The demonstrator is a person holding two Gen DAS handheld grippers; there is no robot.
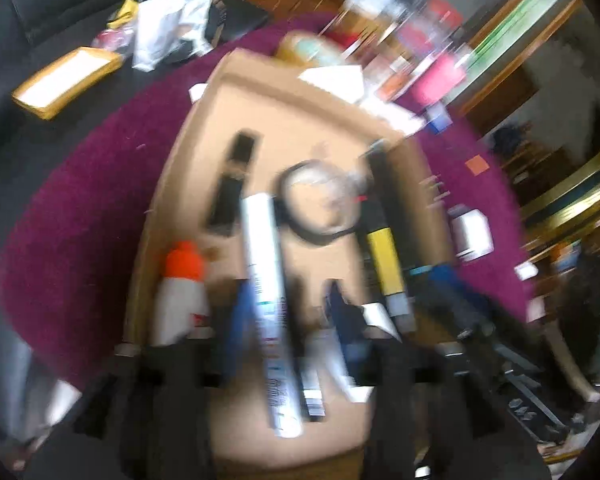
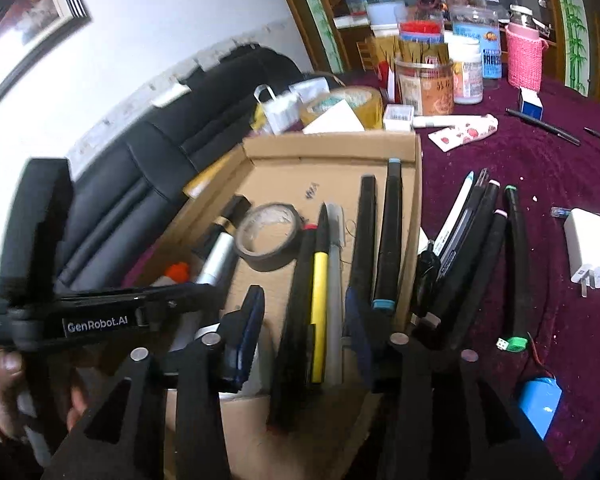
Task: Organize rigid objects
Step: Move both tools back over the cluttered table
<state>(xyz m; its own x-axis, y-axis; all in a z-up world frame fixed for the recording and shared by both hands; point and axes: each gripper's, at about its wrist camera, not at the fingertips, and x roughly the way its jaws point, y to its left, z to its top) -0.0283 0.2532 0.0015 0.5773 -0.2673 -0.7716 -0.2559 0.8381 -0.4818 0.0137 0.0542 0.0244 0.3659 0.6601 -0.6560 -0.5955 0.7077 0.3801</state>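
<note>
A shallow cardboard box (image 1: 260, 92) (image 2: 332, 148) sits on a purple cloth. It holds a black tape roll (image 1: 320, 204) (image 2: 266, 236), black markers (image 2: 392, 232), a yellow-and-black pen (image 2: 320, 300) (image 1: 384, 256), a glue bottle with an orange cap (image 1: 184, 292) (image 2: 176, 272) and a black stick (image 1: 232, 184). My left gripper (image 1: 288, 312) is over the box with a white tube (image 1: 268, 308) between its blue fingers; the blurred view does not show whether they grip it. My right gripper (image 2: 304, 316) is open above the pens in the box.
Several loose markers (image 2: 480, 240), a white charger (image 2: 590, 252), a blue block (image 2: 540, 404) and a green connector (image 2: 514, 344) lie on the cloth right of the box. Jars and a pink cup (image 2: 522, 56) stand behind. A black sofa (image 2: 148, 152) is at left.
</note>
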